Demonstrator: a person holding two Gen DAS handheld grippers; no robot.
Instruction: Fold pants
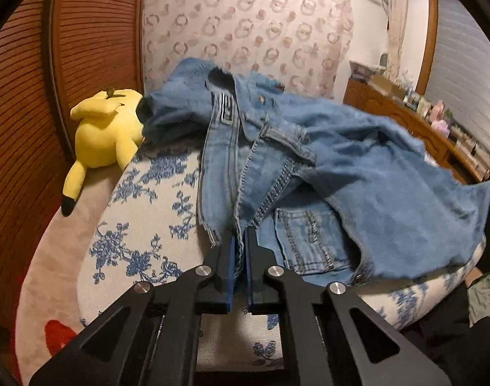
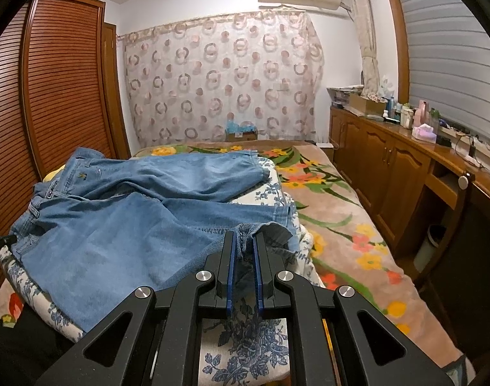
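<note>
Bedroom: louvred wardrobe (image 2: 58,90), ring-print curtain (image 2: 222,77), wooden cabinets (image 2: 390,160) at right. Floral blanket (image 2: 335,206) on bed; blue-flowered cushion (image 1: 142,212) on top carries denim pants (image 2: 122,212) — rumpled. Left gripper (image 1: 240,238) clamped on frayed edge; right gripper (image 2: 244,241) clamped on leg hem. Yellow plush (image 1: 106,135) beside pants.

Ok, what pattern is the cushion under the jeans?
Blue flowers on white cushion, under the jeans; left wrist view shows it best.

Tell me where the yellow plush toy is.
In the left wrist view, the yellow plush toy lies at left on the bed, against the brown slatted wardrobe door, touching the blue denim pants.
</note>
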